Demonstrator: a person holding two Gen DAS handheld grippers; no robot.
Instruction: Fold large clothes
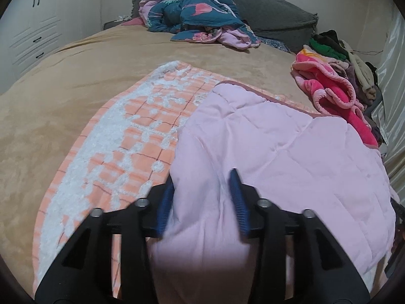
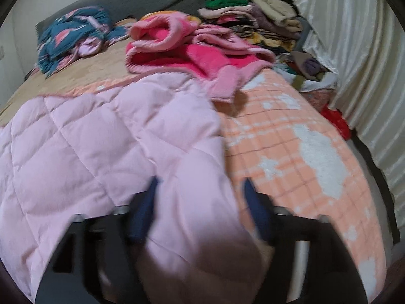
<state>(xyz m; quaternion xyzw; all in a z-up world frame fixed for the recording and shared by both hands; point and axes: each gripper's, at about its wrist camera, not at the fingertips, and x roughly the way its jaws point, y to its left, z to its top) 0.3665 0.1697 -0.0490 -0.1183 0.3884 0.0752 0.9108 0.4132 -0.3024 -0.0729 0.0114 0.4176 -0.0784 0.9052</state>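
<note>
Bedroom scene, bed [image 1: 76,81] covered in tan fabric, white wardrobe [image 1: 38,25] sitting far left of the left jaws. Orange checked blanket [image 1: 131,131] lying spread on the bed, pale pink quilted comforter [image 1: 265,139] lying on top of it. Left gripper [image 1: 202,185] pointing down at the comforter's near edge, jaws standing spread, a ridge of pink fabric running between the blue pads [image 1: 239,202]; the left pad looks close against the fabric, the right one apart from it, so nothing is being pinched. Right gripper [image 2: 200,190] also angled down over the comforter [image 2: 101,152], jaws spread wide, the comforter's right edge lying between them with gaps on both sides; view is blurred. Orange blanket [image 2: 291,152] showing to the right of the right jaws. Beyond both jaws, a bright pink fleece garment [image 2: 189,55] lying bunched, touching the comforter's far edge. Teal patterned bedding [image 1: 197,12] heaped far ahead against a grey headboard cushion [image 1: 273,12]. Clothes pile [image 2: 253,20] stacked far ahead right, beside a cream curtain [image 2: 354,63].
</note>
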